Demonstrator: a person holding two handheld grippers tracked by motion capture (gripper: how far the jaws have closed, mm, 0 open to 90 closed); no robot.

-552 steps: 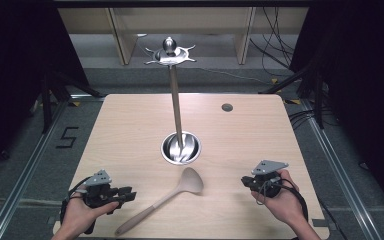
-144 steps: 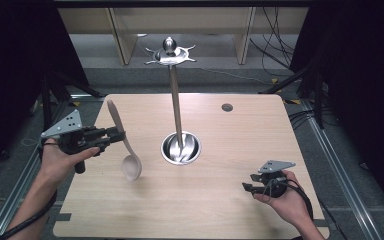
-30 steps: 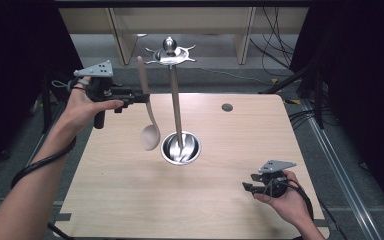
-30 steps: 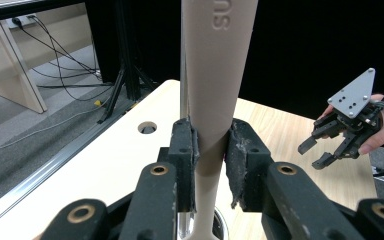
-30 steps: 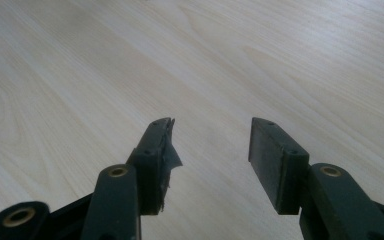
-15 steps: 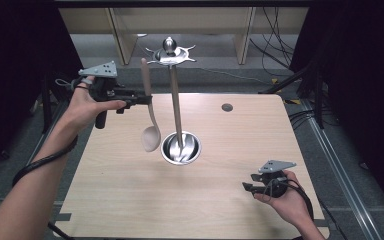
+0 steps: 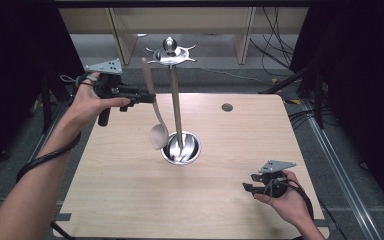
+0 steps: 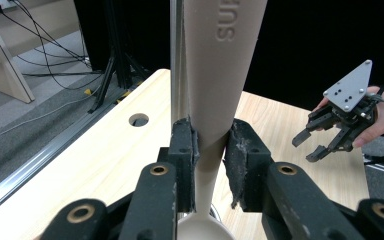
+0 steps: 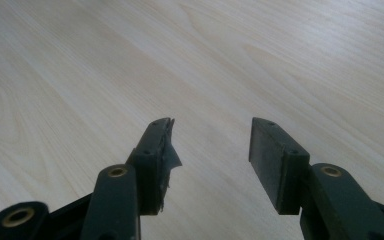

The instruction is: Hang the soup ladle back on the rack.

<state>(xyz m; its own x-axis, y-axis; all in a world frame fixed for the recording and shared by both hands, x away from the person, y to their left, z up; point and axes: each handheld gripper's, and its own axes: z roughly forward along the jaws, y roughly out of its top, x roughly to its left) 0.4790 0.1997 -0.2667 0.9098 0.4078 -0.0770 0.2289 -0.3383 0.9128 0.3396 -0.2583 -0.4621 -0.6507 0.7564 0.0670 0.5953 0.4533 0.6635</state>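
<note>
While the beige spoon [image 7: 153, 107] hangs bowl-down above the table, its handle is pinched between the pads of the left gripper [image 7: 150, 96], raised over the far-left part of the wooden table [image 7: 130, 190]. Spoon sits just beside the upright rod of the metal stand [image 7: 176, 107], possibly touching it; hard to tell. Stand's round base [image 7: 181, 149] lies mid-table, hook crown on top. Right gripper [image 7: 247, 188] held low near the front-right corner, jaws apart, nothing between them.
</note>
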